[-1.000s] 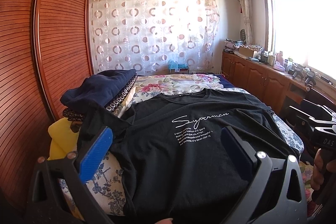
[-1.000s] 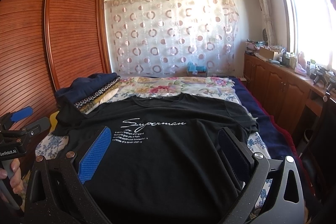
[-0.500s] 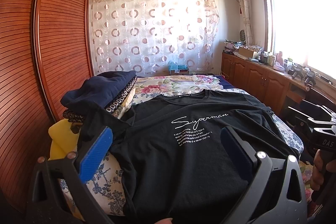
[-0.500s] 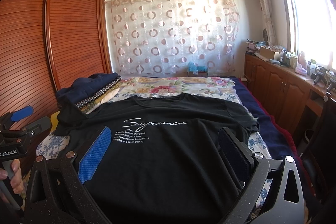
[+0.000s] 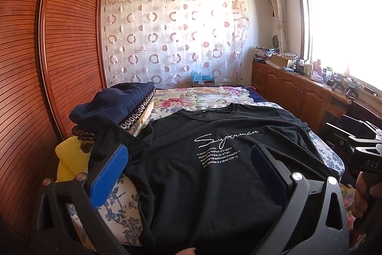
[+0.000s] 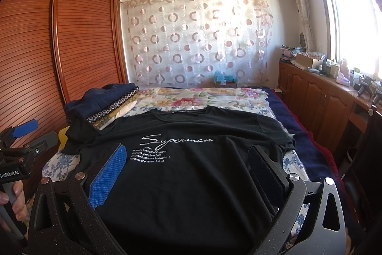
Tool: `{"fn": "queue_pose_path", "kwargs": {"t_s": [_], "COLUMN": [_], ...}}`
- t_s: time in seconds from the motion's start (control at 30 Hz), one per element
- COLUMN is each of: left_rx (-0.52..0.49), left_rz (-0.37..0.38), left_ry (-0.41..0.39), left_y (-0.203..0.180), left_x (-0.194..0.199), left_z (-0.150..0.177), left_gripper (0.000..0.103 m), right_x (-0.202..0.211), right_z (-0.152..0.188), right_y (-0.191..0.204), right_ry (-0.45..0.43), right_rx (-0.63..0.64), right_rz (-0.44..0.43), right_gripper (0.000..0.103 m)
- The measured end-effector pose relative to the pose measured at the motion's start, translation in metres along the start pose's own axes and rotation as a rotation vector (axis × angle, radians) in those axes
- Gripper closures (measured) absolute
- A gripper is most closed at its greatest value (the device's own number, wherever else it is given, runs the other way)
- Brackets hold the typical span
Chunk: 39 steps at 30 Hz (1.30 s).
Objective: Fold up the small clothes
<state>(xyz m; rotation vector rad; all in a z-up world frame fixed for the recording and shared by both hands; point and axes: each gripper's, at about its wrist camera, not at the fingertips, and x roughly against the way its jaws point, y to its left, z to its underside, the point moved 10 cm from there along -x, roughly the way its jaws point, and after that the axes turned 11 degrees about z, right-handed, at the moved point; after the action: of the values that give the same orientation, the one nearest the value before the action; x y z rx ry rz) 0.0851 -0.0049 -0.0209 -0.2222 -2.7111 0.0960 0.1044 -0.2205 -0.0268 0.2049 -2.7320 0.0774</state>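
Shirt (image 5: pixel 214 171) lies flat, print up, on the bed (image 6: pixel 203 93); it looks soft, light and limp. I hold both tools, left tool (image 5: pixel 188 166) and right tool (image 6: pixel 186 164), spread wide, grasping nothing. I'd probably pinch the near hem corners.

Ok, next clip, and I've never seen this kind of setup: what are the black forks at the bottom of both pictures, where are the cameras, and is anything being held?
No robot here: a person holds a handheld two-finger gripper in each hand, and each carries a fisheye camera looking forward along its fingers. The forks are those fingers. One picture comes from the left gripper, the other from the right gripper; each also catches the other tool at its edge. Both are open and hold nothing. On the bed a black T-shirt printed "Superman" lies spread flat, front up, unfolded. Its sleeve on the wardrobe side drapes against a stack of folded clothes. A wooden wardrobe stands on that side.
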Motion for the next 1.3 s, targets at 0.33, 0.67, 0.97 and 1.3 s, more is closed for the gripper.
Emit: {"fn": "queue_pose_path", "kwargs": {"t_s": [0.33, 0.67, 0.97, 1.3], "left_rx": [-0.001, 0.022, 0.069, 0.080], "left_rz": [-0.001, 0.005, -0.028, -0.075], "left_ry": [0.000, 0.034, 0.071, 0.122], "left_y": [-0.001, 0.015, 0.079, 0.145], "left_x": [0.000, -0.014, -0.034, -0.046], "left_z": [-0.001, 0.003, 0.013, 0.028], "left_gripper": [0.000, 0.000, 0.000, 0.000], "right_x": [0.003, -0.015, -0.048, -0.081], "right_z": [0.001, 0.015, 0.034, 0.048], "right_y": [-0.002, 0.027, 0.030, 0.052], "right_ry": [0.005, 0.042, 0.103, 0.162], "right_rx": [0.000, 0.030, 0.085, 0.145], "right_rz": [0.000, -0.049, -0.083, -0.148], "right_gripper": [0.000, 0.000, 0.000, 0.005]}}
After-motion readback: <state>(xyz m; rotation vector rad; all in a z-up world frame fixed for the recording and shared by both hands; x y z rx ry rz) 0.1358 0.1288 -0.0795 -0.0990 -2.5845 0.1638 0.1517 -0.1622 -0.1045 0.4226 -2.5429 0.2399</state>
